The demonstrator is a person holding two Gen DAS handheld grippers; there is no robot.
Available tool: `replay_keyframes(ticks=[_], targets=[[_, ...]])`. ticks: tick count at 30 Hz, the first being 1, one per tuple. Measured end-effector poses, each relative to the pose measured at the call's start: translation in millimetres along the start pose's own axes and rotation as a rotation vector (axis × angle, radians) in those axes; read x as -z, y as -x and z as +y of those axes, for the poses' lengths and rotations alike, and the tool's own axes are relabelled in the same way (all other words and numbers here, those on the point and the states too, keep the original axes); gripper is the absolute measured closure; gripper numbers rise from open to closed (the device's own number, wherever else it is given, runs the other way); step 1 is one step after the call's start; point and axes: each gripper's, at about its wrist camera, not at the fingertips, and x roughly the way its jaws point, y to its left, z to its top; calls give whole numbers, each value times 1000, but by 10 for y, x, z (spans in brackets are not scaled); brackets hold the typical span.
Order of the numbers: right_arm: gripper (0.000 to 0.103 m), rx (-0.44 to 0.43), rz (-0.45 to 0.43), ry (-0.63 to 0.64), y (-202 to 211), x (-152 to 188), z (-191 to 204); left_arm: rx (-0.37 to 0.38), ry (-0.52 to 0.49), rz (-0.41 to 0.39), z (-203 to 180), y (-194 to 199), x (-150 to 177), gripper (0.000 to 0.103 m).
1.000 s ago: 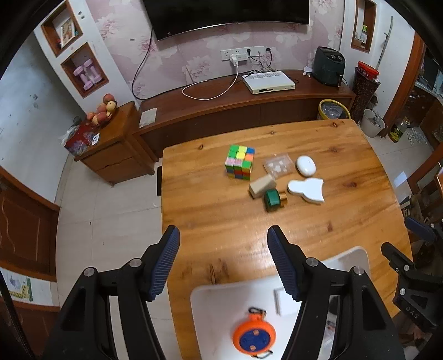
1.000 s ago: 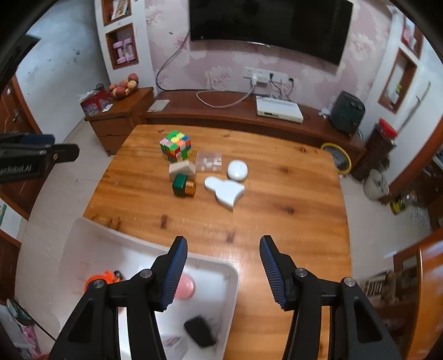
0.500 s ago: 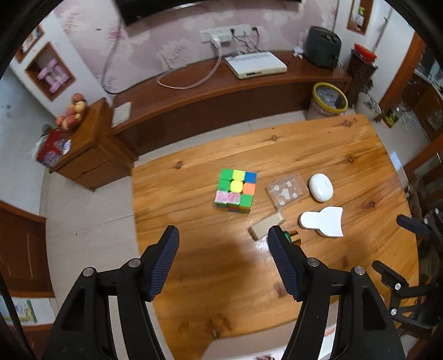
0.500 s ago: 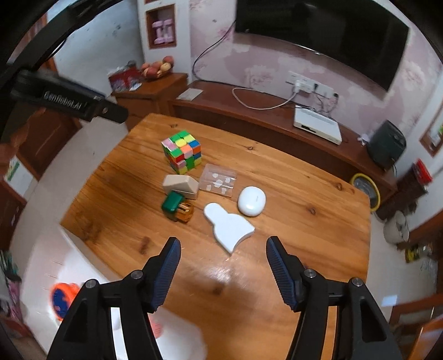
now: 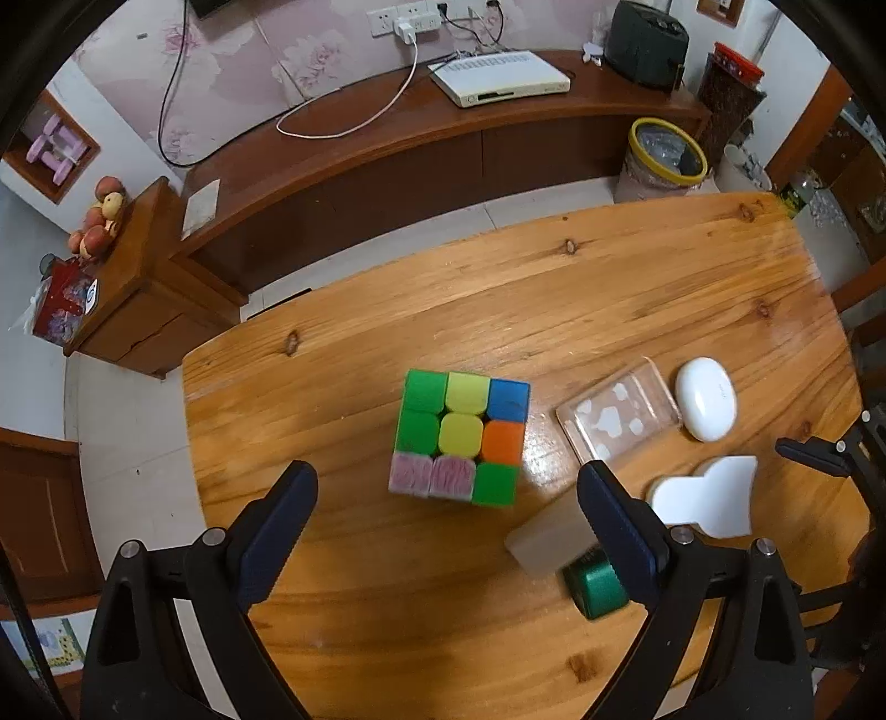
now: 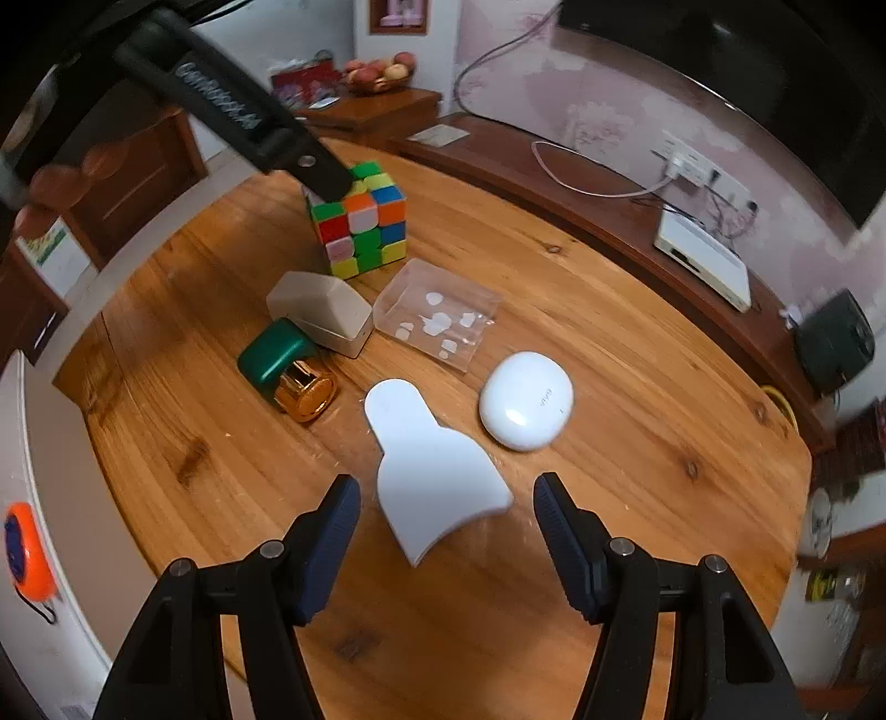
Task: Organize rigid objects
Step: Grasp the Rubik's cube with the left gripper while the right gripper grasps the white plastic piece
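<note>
This is a home living room. A wooden table (image 5: 554, 310) stands in front of a long low wooden media cabinet (image 5: 443, 149) set against a pink floral-papered wall (image 5: 310, 50). On the cabinet lie a white set-top box (image 5: 498, 83) and a dark small appliance (image 5: 645, 44); above it hangs a television (image 6: 720, 66). Left of the cabinet, a side cupboard (image 5: 127, 293) carries fruit (image 5: 102, 213), and a bin (image 5: 664, 160) sits at the cabinet's right end.

Left gripper (image 5: 446, 495) jaws opening, empty, right gripper (image 6: 447, 507) parted, pointing down
</note>
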Motion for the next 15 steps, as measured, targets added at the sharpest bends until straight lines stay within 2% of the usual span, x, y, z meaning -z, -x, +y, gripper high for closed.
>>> replay_keyframes(ticks=[11,15], targets=[[37,-21,60,109,-265,27,29,-10,17,53,4,-330,-82,7],[37,-31,61,103,-298,72,25,-15,43,63,36,-422,-106,7]])
